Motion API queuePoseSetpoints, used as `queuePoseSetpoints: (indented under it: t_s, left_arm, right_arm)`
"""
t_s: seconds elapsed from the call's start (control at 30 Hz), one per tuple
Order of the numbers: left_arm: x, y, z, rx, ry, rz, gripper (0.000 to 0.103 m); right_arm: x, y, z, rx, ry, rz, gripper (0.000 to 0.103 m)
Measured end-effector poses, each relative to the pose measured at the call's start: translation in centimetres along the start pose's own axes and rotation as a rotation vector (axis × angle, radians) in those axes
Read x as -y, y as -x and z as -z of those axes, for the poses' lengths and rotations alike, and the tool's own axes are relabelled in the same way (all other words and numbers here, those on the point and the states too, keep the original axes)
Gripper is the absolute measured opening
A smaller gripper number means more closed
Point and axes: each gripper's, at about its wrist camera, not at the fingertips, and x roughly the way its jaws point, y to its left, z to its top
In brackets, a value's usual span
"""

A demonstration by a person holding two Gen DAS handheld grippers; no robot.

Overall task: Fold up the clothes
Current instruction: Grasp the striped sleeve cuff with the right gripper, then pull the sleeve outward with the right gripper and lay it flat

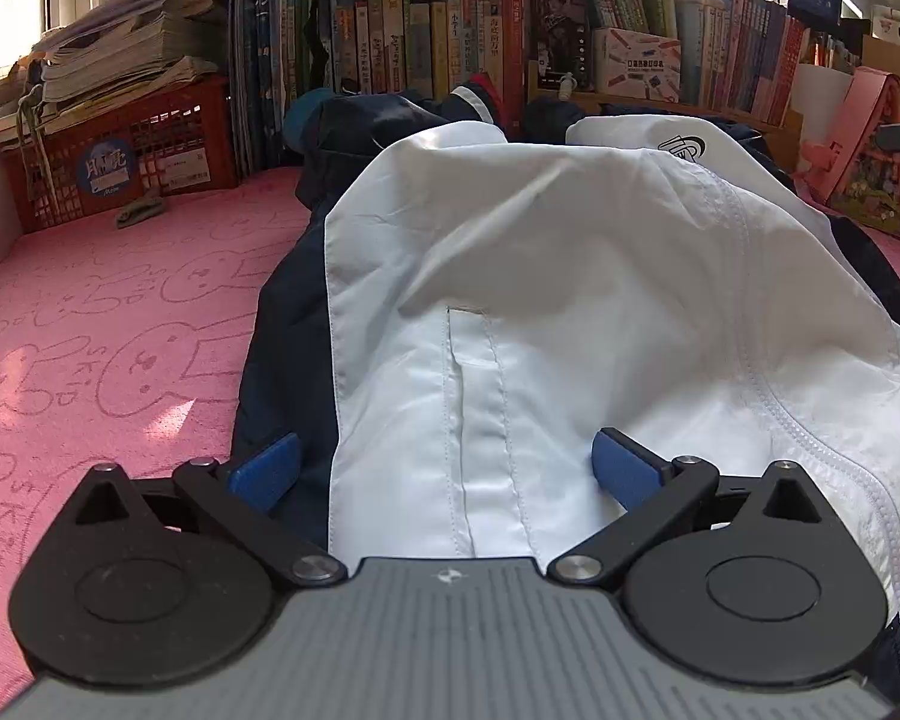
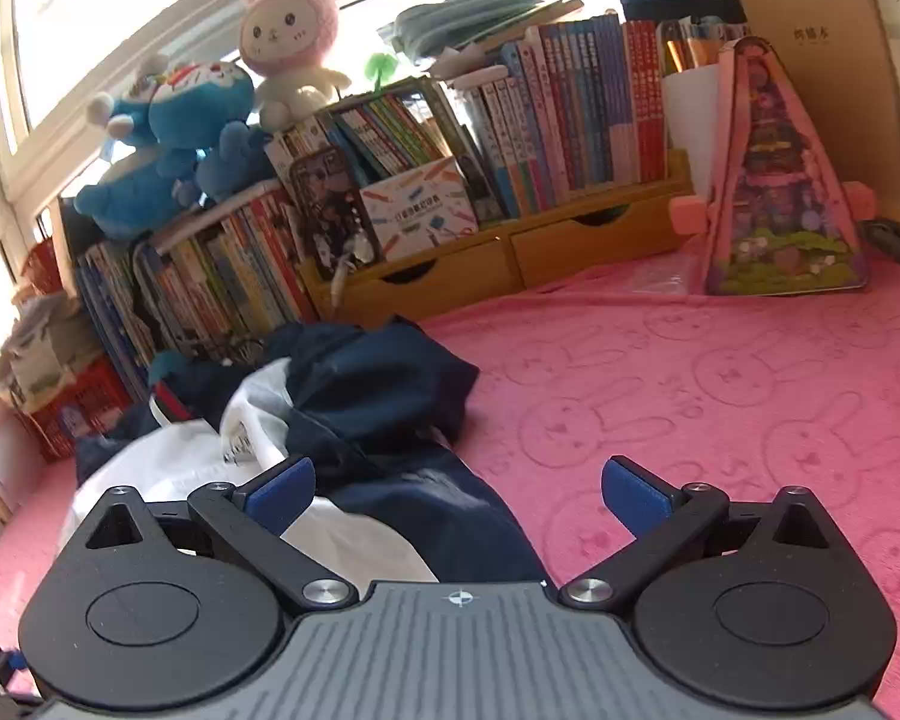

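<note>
A white and navy jacket [image 1: 540,300] lies spread on the pink blanket, its zipper running down the right side. My left gripper [image 1: 447,471] hovers open over the jacket's near hem, the white front panel lying between its blue pads. In the right wrist view the same jacket [image 2: 390,420] lies bunched, navy sleeve and white panel toward the left. My right gripper [image 2: 456,495] stands open above the navy edge, its left pad over the cloth and its right pad over bare blanket. Neither gripper holds anything.
A pink rabbit-print blanket [image 1: 102,312] covers the surface. Rows of books [image 1: 438,42] and a red crate [image 1: 120,162] with paper stacks line the back. A wooden drawer shelf [image 2: 510,258], plush toys [image 2: 222,78] and a pink triangular toy box [image 2: 780,192] stand behind.
</note>
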Motion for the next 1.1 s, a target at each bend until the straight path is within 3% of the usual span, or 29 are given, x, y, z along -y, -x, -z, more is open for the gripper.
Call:
queuePoseSetpoints:
  t_s: [0.07, 0.17, 0.33, 0.43, 0.47, 0.5, 0.6, 0.63, 0.8, 0.93, 1.1]
  left_arm:
    - [0.0, 0.0, 0.0, 0.000, 0.002, -0.001, 0.103]
    - [-0.1, 0.0, 0.0, 0.001, 0.004, -0.001, 0.103]
    - [-0.3, -0.1, 0.0, -0.001, 0.016, 0.003, 0.103]
    - [-0.3, -0.1, 0.0, 0.000, 0.018, 0.001, 0.103]
    - [-0.3, -0.1, 0.0, 0.000, 0.019, 0.001, 0.103]
    - [-0.3, -0.1, 0.0, 0.001, 0.020, 0.001, 0.103]
    - [-0.4, -0.1, 0.0, 0.001, 0.025, 0.004, 0.103]
    - [-0.4, -0.1, 0.0, 0.001, 0.026, 0.005, 0.103]
    - [-0.3, -0.1, -0.1, 0.001, 0.025, 0.000, 0.103]
    - [-0.2, -0.2, -0.2, -0.001, 0.025, -0.003, 0.103]
    - [-0.4, -0.2, -0.2, -0.003, 0.022, -0.003, 0.103]
  right_arm:
    - [-1.8, -2.7, -2.0, 0.021, 0.048, 0.023, 0.103]
    - [-6.6, -8.1, -4.1, 0.035, 0.242, 0.068, 0.103]
    - [-14.4, -17.8, -4.0, -0.049, 0.613, 0.203, 0.103]
    - [-14.8, -23.0, -3.5, -0.195, 0.594, 0.245, 0.102]
    - [-14.4, -24.1, -3.2, -0.247, 0.551, 0.251, 0.093]
    - [-13.9, -24.7, -3.0, -0.273, 0.520, 0.262, 0.066]
    - [-12.0, -22.6, -3.5, -0.208, 0.472, 0.275, 0.036]
    - [-11.2, -21.1, -4.1, -0.170, 0.460, 0.272, 0.032]
    - [-5.0, -10.8, -8.0, 0.069, 0.414, 0.372, 0.022]
    - [3.7, -1.1, -10.2, 0.210, 0.215, 0.490, 0.020]
    - [16.9, 5.6, -9.2, 0.183, -0.050, 0.675, 0.020]
